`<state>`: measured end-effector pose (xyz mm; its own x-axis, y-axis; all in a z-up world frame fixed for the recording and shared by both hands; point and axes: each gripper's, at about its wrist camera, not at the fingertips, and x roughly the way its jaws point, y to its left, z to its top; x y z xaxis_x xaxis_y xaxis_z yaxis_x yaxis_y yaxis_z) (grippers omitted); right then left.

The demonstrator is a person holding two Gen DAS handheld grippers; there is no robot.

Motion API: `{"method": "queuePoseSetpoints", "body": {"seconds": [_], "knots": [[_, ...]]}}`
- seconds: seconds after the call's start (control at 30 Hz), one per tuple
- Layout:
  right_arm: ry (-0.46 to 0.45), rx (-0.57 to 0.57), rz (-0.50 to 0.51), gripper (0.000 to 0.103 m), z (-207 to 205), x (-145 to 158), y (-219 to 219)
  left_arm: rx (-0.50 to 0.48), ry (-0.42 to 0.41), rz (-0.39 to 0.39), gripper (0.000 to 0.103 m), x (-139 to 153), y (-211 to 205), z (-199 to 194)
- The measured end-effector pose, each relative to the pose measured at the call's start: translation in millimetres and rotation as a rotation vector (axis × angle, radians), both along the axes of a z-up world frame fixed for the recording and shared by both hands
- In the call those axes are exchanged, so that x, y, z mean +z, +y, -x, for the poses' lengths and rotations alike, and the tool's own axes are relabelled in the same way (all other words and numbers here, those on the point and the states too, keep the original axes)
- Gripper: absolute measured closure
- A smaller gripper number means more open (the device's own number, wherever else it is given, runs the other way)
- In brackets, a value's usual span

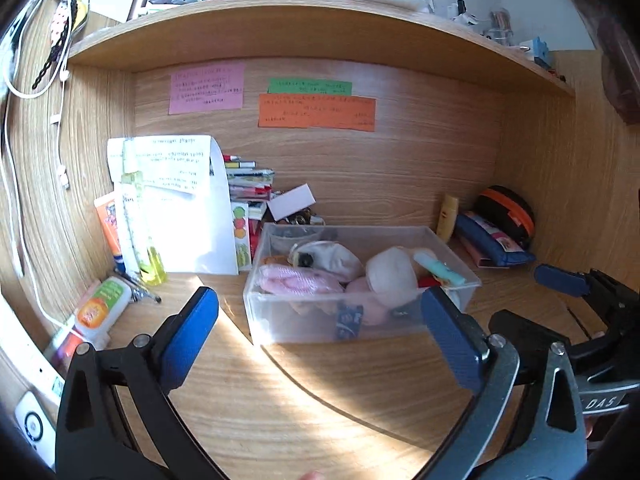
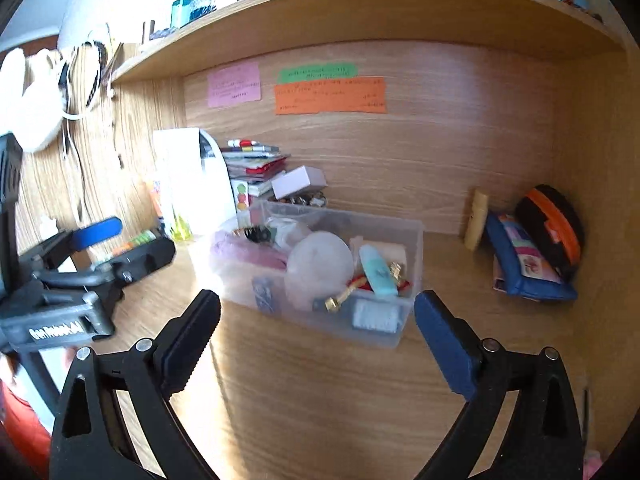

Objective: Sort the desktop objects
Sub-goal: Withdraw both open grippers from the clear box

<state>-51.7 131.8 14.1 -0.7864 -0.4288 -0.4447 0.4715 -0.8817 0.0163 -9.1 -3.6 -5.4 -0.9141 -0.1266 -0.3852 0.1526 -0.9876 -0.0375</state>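
Note:
A clear plastic box (image 1: pixel 456 258) sits on the wooden desk (image 1: pixel 304 392), filled with small items: pink cloth (image 1: pixel 296 280), a white round pad (image 1: pixel 390 272), a teal tube (image 1: pixel 438 270). The box also shows in the right wrist view (image 2: pixel 416 256). My left gripper (image 1: pixel 320 324) is open and empty, just in front of the box. My right gripper (image 2: pixel 318 328) is open and empty, in front of the box's near right corner. The right gripper shows at the right of the left wrist view (image 1: pixel 560 280).
White papers (image 1: pixel 180 208), an orange tube (image 1: pixel 108 228), a yellow-green bottle (image 1: pixel 154 264) and stacked booklets (image 1: pixel 250 184) stand at the back left. A blue pouch (image 1: pixel 488 240), a yellow bottle (image 1: pixel 448 216) and a black-orange case (image 1: pixel 508 212) lie at the back right. A shelf (image 1: pixel 280 28) runs overhead.

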Motion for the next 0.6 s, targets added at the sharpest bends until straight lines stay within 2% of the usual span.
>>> {"method": "queuePoseSetpoints", "body": {"seconds": [0.1,0.17,0.3,0.47,0.6], "knots": [[0.007,-0.013,-0.003,0.005,-10.8,-2.5,5.8,0.073,-0.009,0.027,0.001,-3.2,2.4,-1.8],[-0.002,0.0,0.017,0.004,-16.6,-4.8,10.7,0.078,-0.017,0.017,0.001,-5.2,1.6,-2.0],[-0.005,-0.009,0.023,0.002,-21.7,-8.9,15.3,0.067,-0.028,0.0,0.001,-7.9,1.7,-2.6],[-0.023,0.013,0.03,0.002,-16.2,-10.4,12.5,0.035,-0.021,0.018,0.001,-8.7,7.3,-0.9],[-0.04,0.013,0.034,0.002,-10.6,-14.4,12.5,0.017,-0.019,-0.006,0.001,-10.0,7.0,0.7]]}}
